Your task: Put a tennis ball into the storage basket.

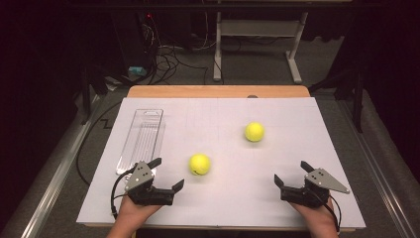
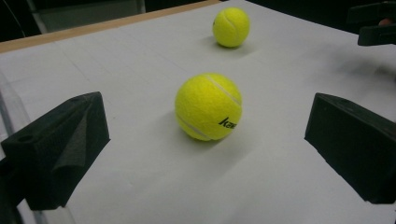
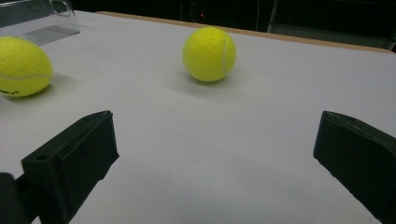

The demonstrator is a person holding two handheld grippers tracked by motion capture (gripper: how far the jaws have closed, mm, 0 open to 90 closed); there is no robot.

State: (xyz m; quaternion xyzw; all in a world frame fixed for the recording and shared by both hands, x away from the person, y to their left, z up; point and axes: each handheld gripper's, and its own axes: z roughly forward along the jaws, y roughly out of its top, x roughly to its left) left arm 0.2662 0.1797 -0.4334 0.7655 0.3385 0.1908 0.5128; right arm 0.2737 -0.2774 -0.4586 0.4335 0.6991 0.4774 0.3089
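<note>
Yellow felt marks the two tennis balls on the white sheet that covers the counter (image 1: 317, 208). In the high view the nearer ball (image 1: 199, 164) lies left of centre, just ahead and to the right of the left tool (image 1: 166, 174), whose jaws stand wide apart and hold nothing. From the left gripper view this ball (image 2: 208, 107) sits between and beyond the two black jaws, apart from both, with dark lettering on its lower right side. The farther ball (image 1: 254, 132) rests near the middle of the sheet, well apart from the first; in the right gripper view it (image 3: 209, 54) lies ahead of the spread jaws, a little left of centre. The right tool (image 1: 293, 172) rests low at the near right of the sheet, released and empty, with a hand (image 1: 317, 214) behind it. Along the left edge of the sheet lies a clear plastic tray (image 1: 143, 139), long and narrow, just beyond the left tool.
</note>
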